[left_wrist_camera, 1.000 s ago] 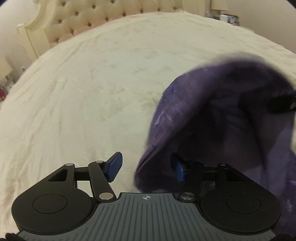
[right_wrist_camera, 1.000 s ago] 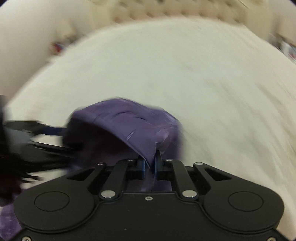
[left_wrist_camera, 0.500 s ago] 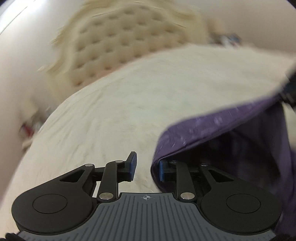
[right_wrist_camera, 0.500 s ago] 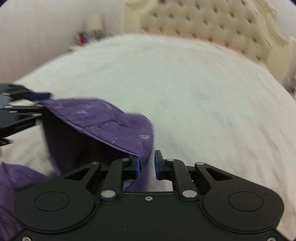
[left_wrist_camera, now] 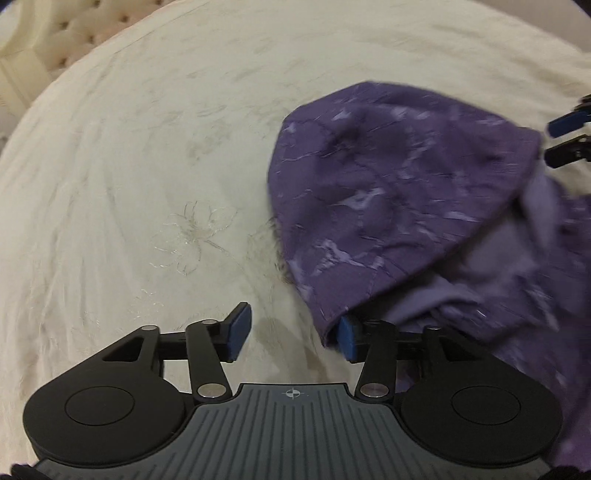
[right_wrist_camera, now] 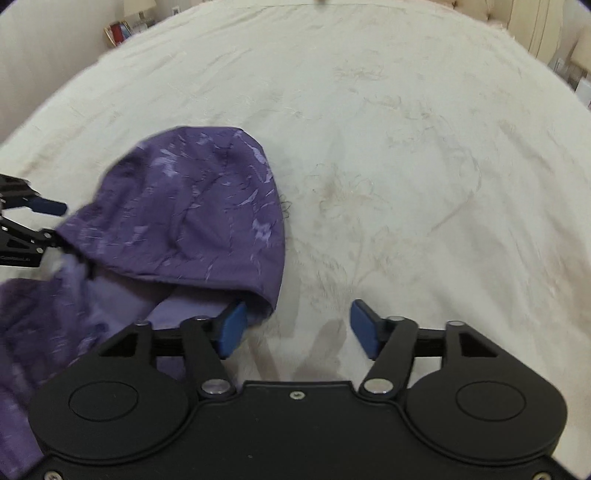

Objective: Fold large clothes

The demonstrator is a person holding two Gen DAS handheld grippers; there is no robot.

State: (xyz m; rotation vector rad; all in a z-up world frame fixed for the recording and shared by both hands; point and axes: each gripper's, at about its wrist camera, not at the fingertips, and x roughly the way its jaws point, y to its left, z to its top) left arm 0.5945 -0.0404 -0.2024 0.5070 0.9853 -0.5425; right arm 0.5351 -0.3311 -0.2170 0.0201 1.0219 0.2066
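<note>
Left gripper: fingers spread wide, holding nothing; its right finger pad touches the hem of the purple garment. The garment lies rumpled on the cream bedspread, a mottled outer panel folded over a paler lining, on the bed's near side, between the two grippers. Right gripper: fingers likewise spread wide and empty, its left pad against the garment's folded edge. Tufted headboard at the bed's far left corner in the left wrist view.
</note>
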